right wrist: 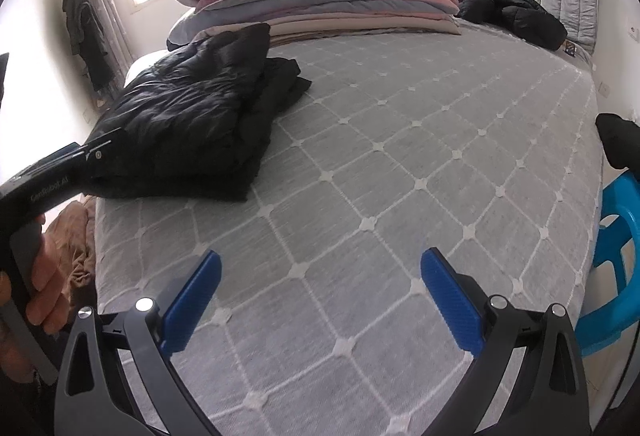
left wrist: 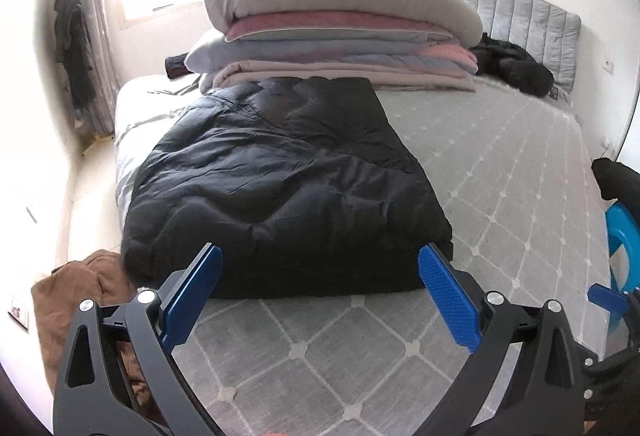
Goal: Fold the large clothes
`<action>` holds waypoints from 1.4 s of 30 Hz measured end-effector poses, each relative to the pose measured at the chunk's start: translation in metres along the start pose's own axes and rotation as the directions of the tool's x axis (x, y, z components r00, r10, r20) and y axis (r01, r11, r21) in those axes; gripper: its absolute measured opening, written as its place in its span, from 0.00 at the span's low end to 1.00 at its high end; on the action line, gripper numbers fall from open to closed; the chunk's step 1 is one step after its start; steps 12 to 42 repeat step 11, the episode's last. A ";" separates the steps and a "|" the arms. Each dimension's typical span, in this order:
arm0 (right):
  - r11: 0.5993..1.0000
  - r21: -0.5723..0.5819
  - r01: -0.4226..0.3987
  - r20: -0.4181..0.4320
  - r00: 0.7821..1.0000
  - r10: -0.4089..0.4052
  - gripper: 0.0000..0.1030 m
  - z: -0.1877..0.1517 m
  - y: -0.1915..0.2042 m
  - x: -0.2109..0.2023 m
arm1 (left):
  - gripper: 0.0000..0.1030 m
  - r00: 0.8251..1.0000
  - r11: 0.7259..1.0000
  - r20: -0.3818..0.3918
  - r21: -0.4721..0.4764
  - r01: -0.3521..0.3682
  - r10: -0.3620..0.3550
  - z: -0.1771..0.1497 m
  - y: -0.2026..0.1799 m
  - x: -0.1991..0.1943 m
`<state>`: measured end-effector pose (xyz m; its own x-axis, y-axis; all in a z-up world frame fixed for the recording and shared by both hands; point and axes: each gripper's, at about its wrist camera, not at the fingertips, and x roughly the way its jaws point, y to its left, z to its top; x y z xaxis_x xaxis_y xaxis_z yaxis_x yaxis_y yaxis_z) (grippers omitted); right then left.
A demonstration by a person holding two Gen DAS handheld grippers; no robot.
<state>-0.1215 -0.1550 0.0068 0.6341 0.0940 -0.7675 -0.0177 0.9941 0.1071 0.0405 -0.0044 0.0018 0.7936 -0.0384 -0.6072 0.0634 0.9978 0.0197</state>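
Note:
A black puffer jacket (left wrist: 280, 179) lies folded into a thick rectangle on the left part of the grey quilted bed (left wrist: 500, 163). It also shows in the right wrist view (right wrist: 192, 115), stacked in layers near the bed's left edge. My left gripper (left wrist: 320, 268) is open and empty, just in front of the jacket's near edge. My right gripper (right wrist: 320, 272) is open and empty over bare mattress (right wrist: 400, 175), to the right of the jacket. The left gripper's body (right wrist: 48, 171) shows at the left of the right wrist view, touching the jacket's near corner.
A pile of folded duvets and pillows (left wrist: 340, 31) stands at the bed's head, with another black garment (left wrist: 516, 63) beside it. A brown garment (left wrist: 80, 300) lies on the floor at the left. A blue plastic stool (right wrist: 616, 248) stands at the right.

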 end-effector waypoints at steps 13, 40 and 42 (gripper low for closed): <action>0.998 -0.051 0.030 0.029 0.999 -0.028 0.93 -0.020 0.023 -0.041 | 0.93 0.991 0.999 -0.128 -0.010 0.038 -0.039 -0.043 0.000 -0.010; 0.998 -0.051 0.030 0.029 0.999 -0.028 0.93 -0.020 0.023 -0.041 | 0.93 0.991 0.999 -0.128 -0.010 0.038 -0.039 -0.043 0.000 -0.010; 0.998 -0.051 0.030 0.029 0.999 -0.028 0.93 -0.020 0.023 -0.041 | 0.93 0.991 0.999 -0.128 -0.010 0.038 -0.039 -0.043 0.000 -0.010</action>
